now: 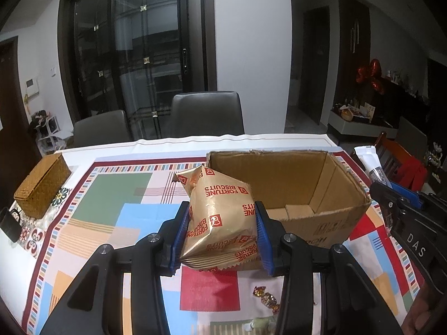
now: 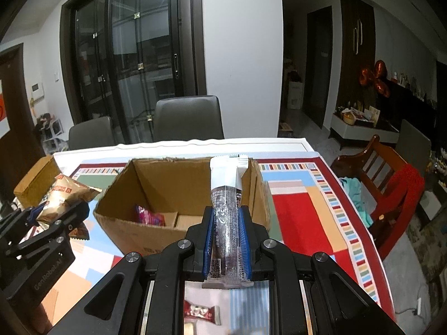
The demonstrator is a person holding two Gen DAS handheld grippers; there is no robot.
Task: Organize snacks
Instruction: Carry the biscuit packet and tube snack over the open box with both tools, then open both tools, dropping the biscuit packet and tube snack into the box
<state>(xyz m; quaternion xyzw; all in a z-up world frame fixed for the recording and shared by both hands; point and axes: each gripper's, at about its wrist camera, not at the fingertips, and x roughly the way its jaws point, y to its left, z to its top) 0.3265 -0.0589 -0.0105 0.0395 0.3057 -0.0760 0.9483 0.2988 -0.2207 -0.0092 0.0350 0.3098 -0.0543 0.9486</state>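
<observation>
My left gripper (image 1: pixel 222 209) is shut on a gold "Fortune Biscuits" packet (image 1: pixel 220 217), which hangs above the patterned tablecloth just left of an open cardboard box (image 1: pixel 287 184). My right gripper (image 2: pixel 226 212) is shut on a long white and clear snack stick (image 2: pixel 227 223), upright in front of the same box (image 2: pixel 156 192). A pink packet (image 2: pixel 149 217) lies inside the box. The right wrist view shows the left gripper (image 2: pixel 58 209) with the gold packet (image 2: pixel 64 198) at the left. The right gripper's body (image 1: pixel 402 212) and its snack stick (image 1: pixel 370 162) appear at the right of the left wrist view.
A woven brown box (image 1: pixel 42 185) sits at the table's left edge. Wrapped candies (image 1: pixel 266 297) lie on the cloth below the left gripper, and a red candy (image 2: pixel 202 312) under the right. Two grey chairs (image 1: pixel 206 114) stand behind the table; a wooden chair (image 2: pixel 382 181) stands at the right.
</observation>
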